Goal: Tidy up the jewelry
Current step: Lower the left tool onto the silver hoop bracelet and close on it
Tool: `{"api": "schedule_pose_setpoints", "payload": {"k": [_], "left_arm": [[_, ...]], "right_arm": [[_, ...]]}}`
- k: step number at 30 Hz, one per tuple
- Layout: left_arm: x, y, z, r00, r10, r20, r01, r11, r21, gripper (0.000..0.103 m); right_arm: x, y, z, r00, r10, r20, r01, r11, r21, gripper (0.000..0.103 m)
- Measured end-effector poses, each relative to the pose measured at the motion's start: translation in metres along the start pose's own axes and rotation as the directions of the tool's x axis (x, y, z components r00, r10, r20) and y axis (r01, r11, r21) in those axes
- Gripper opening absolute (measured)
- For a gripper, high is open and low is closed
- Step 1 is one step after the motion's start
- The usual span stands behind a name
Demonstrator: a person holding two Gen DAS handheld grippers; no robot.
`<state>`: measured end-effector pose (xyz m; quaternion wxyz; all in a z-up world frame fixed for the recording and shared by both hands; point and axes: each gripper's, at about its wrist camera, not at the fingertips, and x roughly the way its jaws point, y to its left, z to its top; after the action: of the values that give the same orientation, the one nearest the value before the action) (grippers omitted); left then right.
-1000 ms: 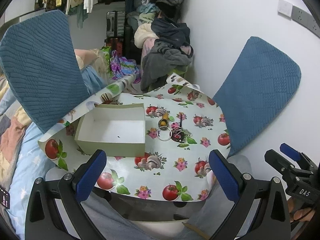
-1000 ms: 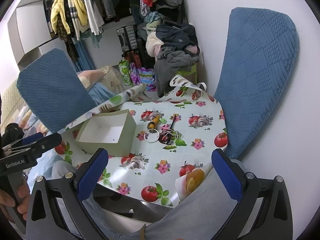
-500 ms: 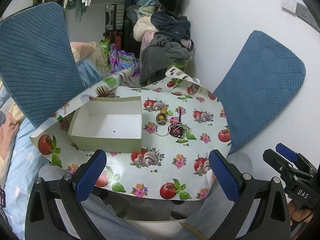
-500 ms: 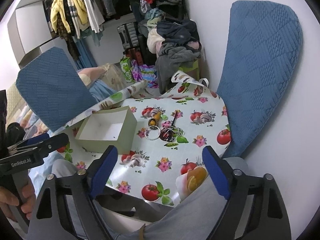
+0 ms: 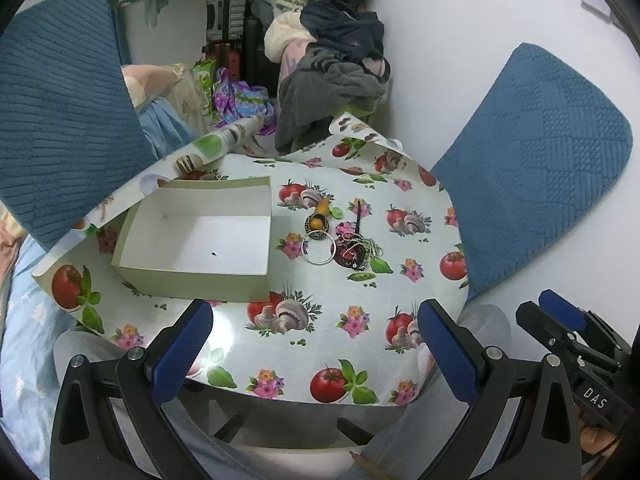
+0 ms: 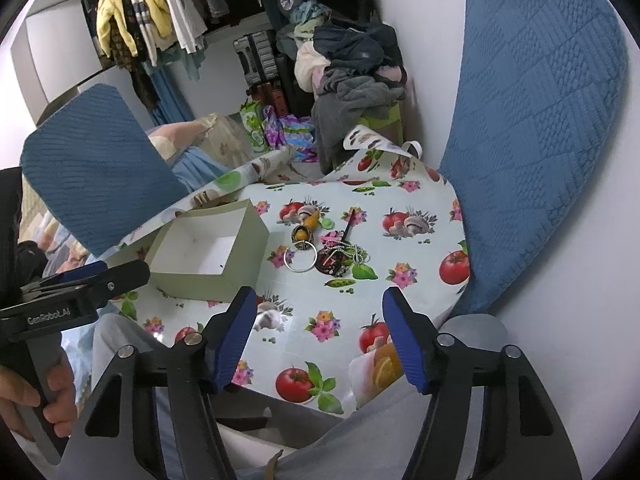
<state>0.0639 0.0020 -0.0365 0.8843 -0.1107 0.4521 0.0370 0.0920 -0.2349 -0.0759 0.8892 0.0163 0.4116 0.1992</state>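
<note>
Left tongs: we hold the black two-finger left gripper with blue pads [image 5: 314, 338] spread wide above the near edge of the table, pinching nothing.
Right tongs: our black right gripper with blue pads [image 6: 320, 338] is also spread, its gap narrower than the left one's, and it carries nothing; it hovers near the table's front edge.
Box: the pale green cardboard box with a white inside [image 5: 200, 236] sits open on the left part of the round table under a fruit-and-mushroom printed oilcloth [image 5: 360, 344]. We see only a tiny dark speck on its floor; no jewelry lies in it.
Jewelry: just to the right of the box, apart from its wall, lie a plain silver bangle [image 5: 319, 251], a dark patterned ring with an orange bead [image 5: 317, 225] touching the bangle's far side, and a tangle of beaded chain over a dark red piece with a thin black stick [image 5: 354, 246].
Progress: we judge the task barely begun, since every piece rests on the cloth.
Left to do: each piece must go into the box; the tangled chain looks the fiddliest.
Surroundings: blue quilted chair backs [image 5: 532, 184] flank the table.
</note>
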Motion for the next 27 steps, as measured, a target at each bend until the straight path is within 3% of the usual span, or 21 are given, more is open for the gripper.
{"api": "schedule_pose_setpoints", "payload": {"k": [11, 18, 21, 24, 27], "left_arm": [[0.047, -0.014, 0.017, 1.0, -0.006, -0.015, 0.006, 1.0, 0.014, 0.101], [0.095, -0.031, 0.024, 0.997, -0.063, -0.041, 0.064, 0.998, 0.028, 0.101], [0.124, -0.036, 0.022, 0.994, -0.076, -0.078, 0.078, 0.997, 0.017, 0.092], [0.147, -0.04, 0.021, 0.993, -0.077, -0.092, 0.079, 0.997, 0.015, 0.089], [0.175, -0.044, 0.022, 0.989, -0.08, -0.12, 0.082, 0.997, 0.009, 0.077]], "right_arm": [[0.037, -0.022, 0.012, 1.0, -0.004, -0.014, 0.004, 1.0, 0.001, 0.055], [0.075, -0.051, 0.018, 1.0, -0.024, -0.009, 0.025, 0.999, 0.03, 0.055], [0.095, -0.063, 0.022, 1.0, -0.017, -0.022, 0.018, 0.999, 0.05, 0.055], [0.12, -0.072, 0.025, 0.998, -0.018, -0.053, 0.02, 0.999, 0.039, 0.055], [0.143, -0.081, 0.028, 0.996, 0.013, -0.09, -0.007, 0.998, 0.06, 0.042]]}}
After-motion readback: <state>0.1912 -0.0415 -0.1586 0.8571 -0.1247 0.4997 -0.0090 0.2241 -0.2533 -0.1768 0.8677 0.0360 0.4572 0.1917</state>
